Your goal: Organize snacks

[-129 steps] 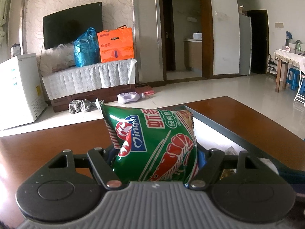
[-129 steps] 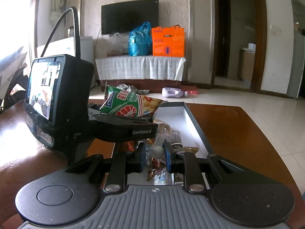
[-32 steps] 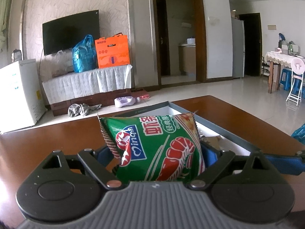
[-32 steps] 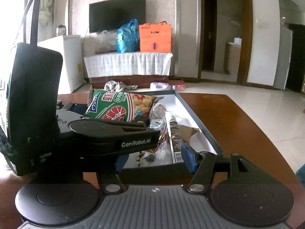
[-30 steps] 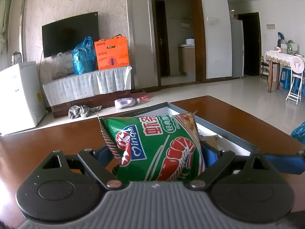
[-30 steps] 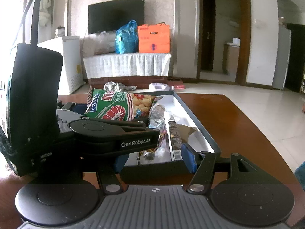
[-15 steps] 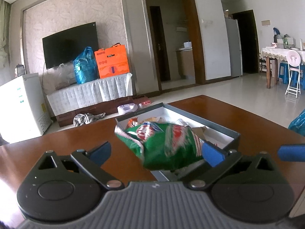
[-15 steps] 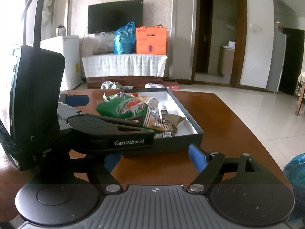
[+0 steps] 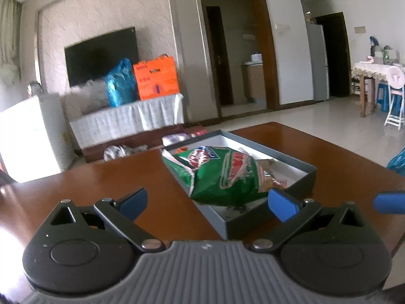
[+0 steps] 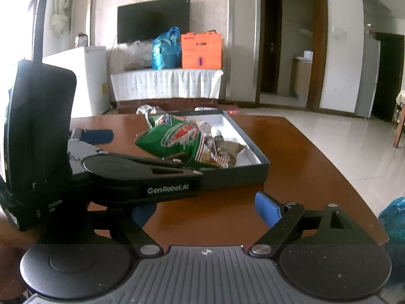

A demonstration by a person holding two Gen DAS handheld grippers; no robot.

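Left view: left gripper (image 9: 206, 202) jaws spread wide, empty; green bag (image 9: 222, 174) lies in box (image 9: 301, 174) on counter (image 9: 88, 197).

Right view: right gripper (image 10: 206, 207) jaws opening, nothing btwn. Placement looks done; next calls for locating another snack.
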